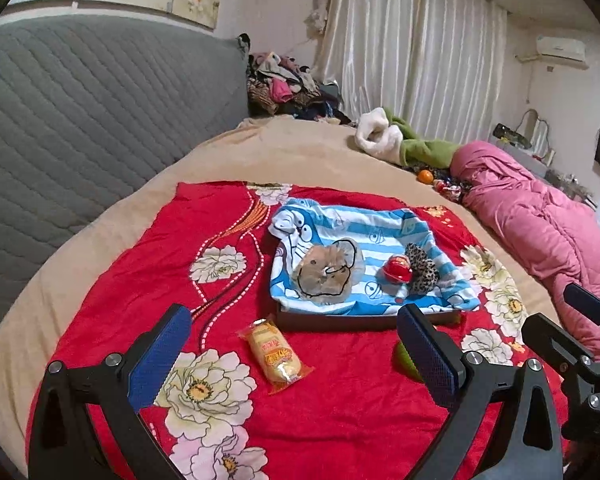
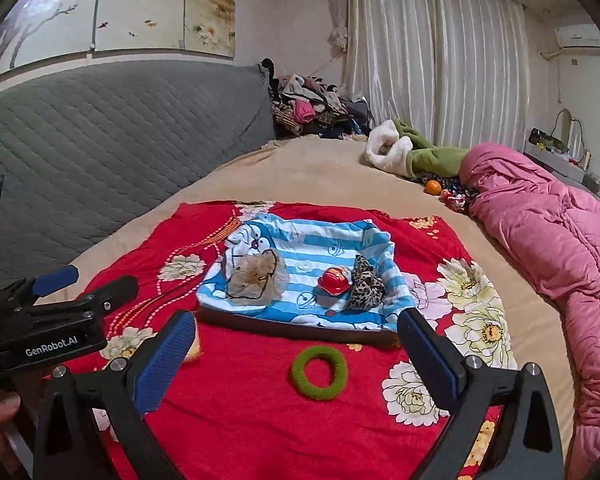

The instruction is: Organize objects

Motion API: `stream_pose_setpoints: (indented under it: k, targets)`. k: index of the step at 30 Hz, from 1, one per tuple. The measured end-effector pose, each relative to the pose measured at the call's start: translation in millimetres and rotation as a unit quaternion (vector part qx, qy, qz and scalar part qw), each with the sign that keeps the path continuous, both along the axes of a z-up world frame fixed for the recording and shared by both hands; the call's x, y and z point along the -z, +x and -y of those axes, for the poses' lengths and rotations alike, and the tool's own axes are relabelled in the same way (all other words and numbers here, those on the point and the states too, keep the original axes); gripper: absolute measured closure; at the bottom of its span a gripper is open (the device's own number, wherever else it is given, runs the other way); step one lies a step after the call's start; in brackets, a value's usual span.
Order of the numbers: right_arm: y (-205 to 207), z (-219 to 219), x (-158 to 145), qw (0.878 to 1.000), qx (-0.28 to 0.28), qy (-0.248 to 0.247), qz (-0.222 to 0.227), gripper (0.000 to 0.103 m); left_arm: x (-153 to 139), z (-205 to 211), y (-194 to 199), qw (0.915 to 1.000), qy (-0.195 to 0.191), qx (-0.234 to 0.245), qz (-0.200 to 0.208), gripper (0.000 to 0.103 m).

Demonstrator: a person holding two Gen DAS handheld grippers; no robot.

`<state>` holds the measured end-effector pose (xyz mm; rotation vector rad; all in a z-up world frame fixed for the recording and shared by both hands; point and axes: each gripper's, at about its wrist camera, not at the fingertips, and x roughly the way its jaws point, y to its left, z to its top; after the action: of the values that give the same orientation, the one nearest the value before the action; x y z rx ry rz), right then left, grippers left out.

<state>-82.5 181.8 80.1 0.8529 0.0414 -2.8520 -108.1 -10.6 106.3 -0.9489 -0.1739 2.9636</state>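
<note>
A shallow tray (image 1: 340, 320) (image 2: 292, 330) lined with a blue-striped cartoon cloth (image 1: 356, 224) (image 2: 316, 236) sits on the red floral blanket (image 1: 340, 420) (image 2: 236, 420). In it lie a clear bag of brown stuff (image 1: 328, 270) (image 2: 256, 278), a small red package (image 1: 398, 270) (image 2: 334, 280) and a leopard scrunchie (image 1: 422, 270) (image 2: 366, 284). A wrapped snack cake (image 1: 276, 354) lies before the tray between my open left gripper's (image 1: 296, 352) fingers. A green hair ring (image 2: 320, 372) (image 1: 408, 360) lies between my open right gripper's (image 2: 300, 354) fingers. Both grippers hover empty.
A grey quilted headboard (image 1: 92, 120) (image 2: 112, 132) stands on the left. A pink duvet (image 1: 540, 220) (image 2: 548, 232) lies on the right, with an orange (image 1: 425, 176) (image 2: 432, 187), sweets and a green-and-white garment (image 1: 404, 140) (image 2: 416, 148) beyond. A clothes pile (image 1: 288, 84) (image 2: 312, 104) is at the back.
</note>
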Motion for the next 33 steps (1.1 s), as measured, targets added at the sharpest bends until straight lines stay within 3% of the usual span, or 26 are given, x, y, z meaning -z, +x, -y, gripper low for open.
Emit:
stream_pose_setpoints:
  k: [16,33]
  targets:
    - [60,17,-14,0.999,-0.005,0.017,-0.031,0.001,-16,8,60,0.9995,-0.011,-0.003,-0.028,0.001]
    - [104,22,-9,0.999,-0.001,0.022,-0.042,0.001,-8,10,109,0.9992,-0.012,0.005,-0.038,0.001]
